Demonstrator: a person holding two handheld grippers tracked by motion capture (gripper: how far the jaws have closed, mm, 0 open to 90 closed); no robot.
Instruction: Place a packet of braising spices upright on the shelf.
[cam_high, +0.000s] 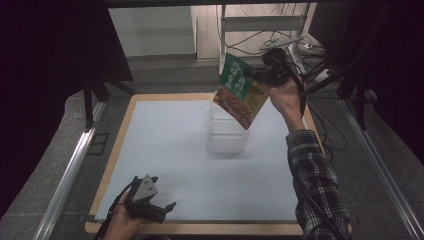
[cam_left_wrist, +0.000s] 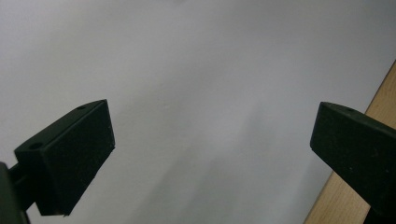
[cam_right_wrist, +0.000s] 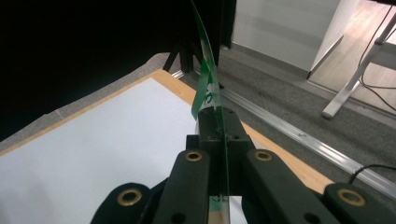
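Clamped together, the black jaws of the right gripper (cam_high: 260, 75) pinch the upper edge of a flat, glossy green-and-red food pouch (cam_high: 240, 91), held up in the air over the far half of the table. From the high view the pouch hangs tilted, its green top bearing pale lettering and its lower part printed with a reddish-brown dish and a yellow patch. In the right gripper view the right gripper (cam_right_wrist: 215, 122) holds the pouch (cam_right_wrist: 205, 79) edge-on, a thin, slightly curved green sheet running between the two matte black jaws with brass-coloured screws at their base.

Just below and behind the pouch in the high view stands a clear rectangular plastic container (cam_high: 227, 135) on the smooth white table mat (cam_high: 165, 150), which lies on a light wooden tabletop (cam_high: 122, 130). I cannot tell what, if anything, lies inside the container.

Near the front edge, the left gripper (cam_high: 167, 206) rests low over the mat with its jaws apart and nothing between them; the left gripper view shows the left gripper (cam_left_wrist: 212, 140) with blocky, grainy black pads spread wide over the plain white surface.
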